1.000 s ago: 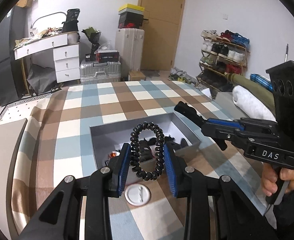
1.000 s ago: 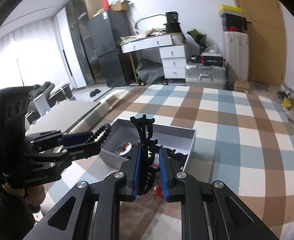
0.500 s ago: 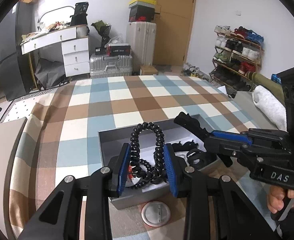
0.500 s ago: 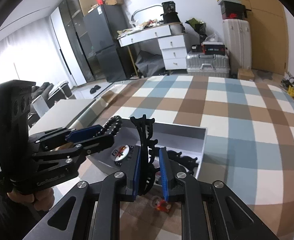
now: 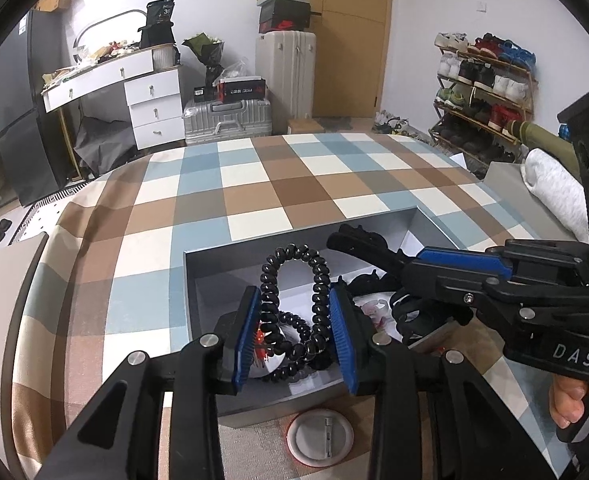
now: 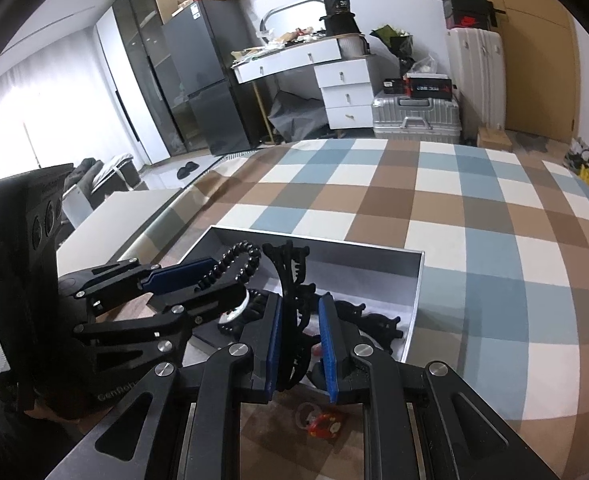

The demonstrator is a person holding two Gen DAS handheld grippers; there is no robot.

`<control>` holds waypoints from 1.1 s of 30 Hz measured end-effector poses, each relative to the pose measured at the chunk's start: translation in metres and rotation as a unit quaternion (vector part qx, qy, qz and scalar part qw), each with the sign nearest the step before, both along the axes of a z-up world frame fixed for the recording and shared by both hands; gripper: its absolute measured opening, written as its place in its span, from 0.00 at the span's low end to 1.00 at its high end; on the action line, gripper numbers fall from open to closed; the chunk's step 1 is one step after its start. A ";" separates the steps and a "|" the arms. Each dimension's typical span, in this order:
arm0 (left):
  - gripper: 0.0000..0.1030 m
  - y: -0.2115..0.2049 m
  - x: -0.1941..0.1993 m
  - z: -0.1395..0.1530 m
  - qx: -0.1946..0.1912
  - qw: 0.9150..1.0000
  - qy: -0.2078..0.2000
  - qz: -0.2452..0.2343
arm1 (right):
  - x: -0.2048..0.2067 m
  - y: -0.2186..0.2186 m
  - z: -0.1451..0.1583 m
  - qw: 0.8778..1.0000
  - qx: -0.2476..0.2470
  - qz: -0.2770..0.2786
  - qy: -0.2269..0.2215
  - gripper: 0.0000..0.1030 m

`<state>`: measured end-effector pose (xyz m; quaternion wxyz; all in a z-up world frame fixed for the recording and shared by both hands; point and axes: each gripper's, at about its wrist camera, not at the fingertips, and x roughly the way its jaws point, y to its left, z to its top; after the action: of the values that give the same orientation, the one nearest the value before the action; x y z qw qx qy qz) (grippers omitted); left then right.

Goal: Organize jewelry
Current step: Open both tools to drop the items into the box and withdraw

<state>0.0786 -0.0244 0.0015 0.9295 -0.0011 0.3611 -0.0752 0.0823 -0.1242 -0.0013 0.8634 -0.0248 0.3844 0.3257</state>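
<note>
Both tongs hang over the open grey box (image 5: 198,280), which sits on the checked blue, brown and white cloth covering the tabletop (image 5: 254,184), close to its near edge.

The left tongs (image 5: 294,322) are partly open, their jaws having just eased wider, with a black spiral hair tie (image 5: 294,276) standing between the blue pads; its coils touch both pads, so it looks lightly pinched rather than free. The right tongs (image 6: 299,338) are nearly closed on a black claw hair clip (image 6: 290,280), its toothed end sticking up beyond the pads.

To do this step well, I would lower each piece until it is inside the box walls, then open slowly; the springy tie could bounce or roll if dropped from high up. Keep the two tongs apart so the clip's teeth do not snag the coils.

The tie is glossy, rubbery and telephone-cord shaped. The clip is rigid, matt plastic with curved prongs. The box has thin, smooth card-like walls and already holds several dark clips and a pale round item. Just outside its near wall lie a round white pin badge (image 5: 319,434), back up, and a small red trinket (image 6: 326,426).
</note>
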 end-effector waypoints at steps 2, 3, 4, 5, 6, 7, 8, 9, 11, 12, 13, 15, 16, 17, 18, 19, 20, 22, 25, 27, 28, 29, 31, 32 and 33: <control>0.32 0.001 0.000 0.000 -0.002 1.000 0.002 0.002 | 0.000 0.001 0.000 1.000 -0.003 -0.003 -0.001 0.18; 0.35 0.001 -0.001 0.001 -0.003 1.000 0.001 0.004 | -0.001 0.000 0.001 1.000 -0.004 -0.006 -0.002 0.19; 0.39 0.001 -0.003 0.002 -0.003 1.000 0.000 0.005 | -0.001 -0.001 0.002 1.000 -0.002 -0.011 -0.005 0.19; 0.40 0.003 -0.004 0.003 -0.004 1.000 -0.001 0.006 | -0.002 -0.002 0.004 1.000 0.000 -0.014 -0.005 0.22; 0.41 0.004 -0.006 0.005 -0.007 1.000 -0.002 0.007 | -0.002 -0.003 0.005 1.000 0.003 -0.016 -0.005 0.25; 0.45 0.006 -0.010 0.007 -0.011 1.000 -0.005 0.009 | -0.003 -0.005 0.008 1.000 0.009 -0.018 -0.006 0.32; 0.53 0.007 -0.011 0.008 -0.012 1.000 -0.006 0.011 | -0.006 -0.009 0.013 1.000 0.017 -0.019 -0.012 0.39; 0.57 0.010 -0.014 0.011 -0.014 1.000 -0.008 0.016 | -0.008 -0.011 0.016 0.999 0.020 -0.021 -0.017 0.43; 0.68 0.014 -0.021 0.015 -0.016 0.999 -0.015 0.023 | -0.014 -0.017 0.024 0.999 0.024 -0.025 -0.028 0.58; 0.71 0.015 -0.024 0.017 -0.015 0.999 -0.017 0.027 | -0.017 -0.021 0.028 0.999 0.025 -0.029 -0.034 0.62; 0.79 0.017 -0.028 0.019 -0.013 0.999 -0.021 0.032 | -0.019 -0.024 0.030 0.999 0.025 -0.031 -0.037 0.69; 0.82 0.020 -0.035 0.022 -0.012 0.999 -0.032 0.041 | -0.024 -0.032 0.035 0.998 0.025 -0.040 -0.044 0.85; 0.84 0.021 -0.038 0.024 -0.013 0.998 -0.034 0.043 | -0.026 -0.037 0.037 0.997 0.029 -0.047 -0.047 0.94; 0.89 0.022 -0.038 0.023 -0.015 0.998 -0.034 0.043 | -0.027 -0.042 0.038 0.997 0.034 -0.055 -0.048 0.99; 0.93 0.024 -0.041 0.023 -0.016 0.998 -0.033 0.044 | -0.027 -0.045 0.038 0.996 0.036 -0.061 -0.045 1.00; 0.99 0.025 -0.043 0.023 -0.019 0.998 -0.034 0.047 | -0.027 -0.048 0.037 0.996 0.036 -0.065 -0.039 1.00; 0.99 0.027 -0.046 0.022 -0.023 0.998 -0.038 0.048 | -0.027 -0.049 0.034 0.997 0.031 -0.069 -0.031 1.00; 0.99 0.029 -0.048 0.020 -0.027 0.998 -0.036 0.048 | -0.027 -0.051 0.028 0.997 0.019 -0.072 -0.022 1.00; 0.99 0.031 -0.046 0.014 -0.019 0.998 -0.022 0.055 | -0.029 -0.051 0.016 0.998 0.006 -0.069 -0.011 1.00; 0.99 0.033 -0.043 0.010 -0.012 0.998 -0.013 0.063 | -0.029 -0.049 0.008 0.998 -0.010 -0.062 -0.001 1.00; 0.99 0.034 -0.042 0.009 -0.012 0.998 -0.009 0.064 | -0.029 -0.048 0.006 0.998 -0.018 -0.057 0.002 1.00; 0.99 0.035 -0.043 0.008 -0.013 0.998 -0.009 0.064 | -0.028 -0.048 0.003 0.998 -0.024 -0.059 0.003 1.00; 0.99 0.035 -0.042 0.006 -0.013 0.998 -0.003 0.063 | -0.028 -0.050 0.000 0.998 -0.031 -0.061 0.009 1.00; 0.99 0.035 -0.042 0.005 -0.011 0.998 -0.001 0.063 | -0.027 -0.051 -0.002 0.997 -0.033 -0.061 0.014 1.00; 0.99 0.034 -0.042 0.003 -0.007 0.998 0.000 0.064 | -0.027 -0.051 -0.004 0.997 -0.037 -0.061 0.019 1.00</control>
<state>0.0370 0.0094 0.0046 0.9322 -0.0303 0.3602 -0.0182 0.0557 -0.1748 -0.0049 0.8728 -0.0267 0.4131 0.2584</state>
